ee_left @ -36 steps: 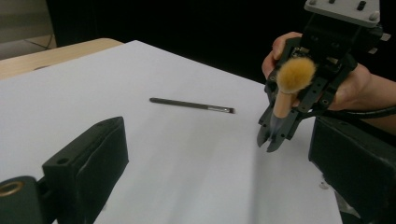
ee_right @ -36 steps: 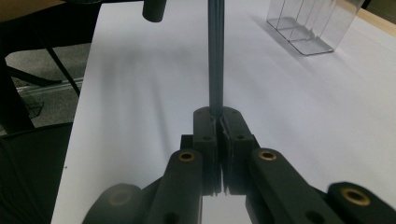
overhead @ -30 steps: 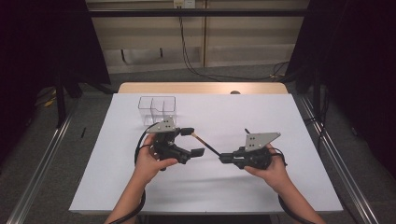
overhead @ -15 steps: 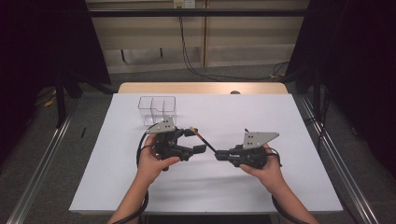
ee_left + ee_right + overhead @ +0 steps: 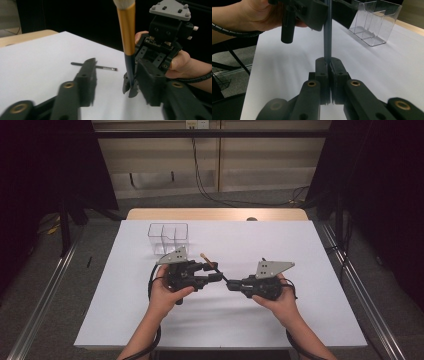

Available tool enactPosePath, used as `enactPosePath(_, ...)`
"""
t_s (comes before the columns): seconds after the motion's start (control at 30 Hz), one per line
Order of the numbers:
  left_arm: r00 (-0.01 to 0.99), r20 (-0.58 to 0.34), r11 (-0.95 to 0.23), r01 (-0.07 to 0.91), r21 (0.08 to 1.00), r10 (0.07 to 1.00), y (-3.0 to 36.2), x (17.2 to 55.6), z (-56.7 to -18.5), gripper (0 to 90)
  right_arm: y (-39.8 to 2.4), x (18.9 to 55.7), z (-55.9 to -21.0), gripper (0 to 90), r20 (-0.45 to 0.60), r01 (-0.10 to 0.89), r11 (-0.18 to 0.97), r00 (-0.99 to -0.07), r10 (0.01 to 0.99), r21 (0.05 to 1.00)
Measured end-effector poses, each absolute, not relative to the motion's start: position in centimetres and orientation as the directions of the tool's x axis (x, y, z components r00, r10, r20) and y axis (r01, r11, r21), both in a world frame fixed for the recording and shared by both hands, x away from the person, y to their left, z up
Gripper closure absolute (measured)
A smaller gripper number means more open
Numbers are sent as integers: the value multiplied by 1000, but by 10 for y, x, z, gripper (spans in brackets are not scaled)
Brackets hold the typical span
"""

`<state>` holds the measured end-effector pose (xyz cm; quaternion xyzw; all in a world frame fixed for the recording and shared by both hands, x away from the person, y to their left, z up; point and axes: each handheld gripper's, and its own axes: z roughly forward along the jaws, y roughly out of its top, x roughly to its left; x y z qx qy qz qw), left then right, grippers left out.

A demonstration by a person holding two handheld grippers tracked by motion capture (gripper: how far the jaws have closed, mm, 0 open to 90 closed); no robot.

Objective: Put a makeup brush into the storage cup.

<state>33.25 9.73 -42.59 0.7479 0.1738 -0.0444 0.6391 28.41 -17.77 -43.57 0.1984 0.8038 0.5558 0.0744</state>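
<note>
Makeup brush (image 5: 127, 32) is held off the white table (image 5: 300, 320), between the two grippers, approx mid-table. Right gripper (image 5: 328, 65) is clamped on the dark handle end, pads tight on it. Left gripper (image 5: 113, 77) has just been closing w/ the handle between its jaws; the near pad (image 5: 147, 75) looks against the handle but the other jaw stands clear, so no grip yet, prob.

Handling: light, stiff, thin handle, smooth lacquer, so likely slippery and apt to pivot in a one-point pinch. Bristles (image 5: 124, 3) are soft; don't take hold there. Best hold is the dark handle just below the gold ferrule.

Left gripper view adds a thin dark stick (image 5: 93, 66) lying on the table. Right gripper view gives the pinch up close and the clear divided box (image 5: 374, 22), standing empty as far as visible. High view places that box beyond the left gripper.
</note>
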Motion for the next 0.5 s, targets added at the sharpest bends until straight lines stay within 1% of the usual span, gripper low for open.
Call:
enactPosePath(0.2, 937, -298, -101, 319, 942, 183, 97, 331, -426, 711, -174, 285, -438, 859, 108, 249, 308, -905, 411, 918)
enactPosePath(0.33, 934, -301, -108, 325, 940, 192, 97, 330, -427, 772, -169, 285, -439, 858, 119, 267, 312, -900, 420, 912)
enactPosePath(0.5, 931, -310, -106, 334, 937, 190, 98, 330, -428, 797, -165, 286, -443, 856, 134, 280, 306, -897, 422, 910)
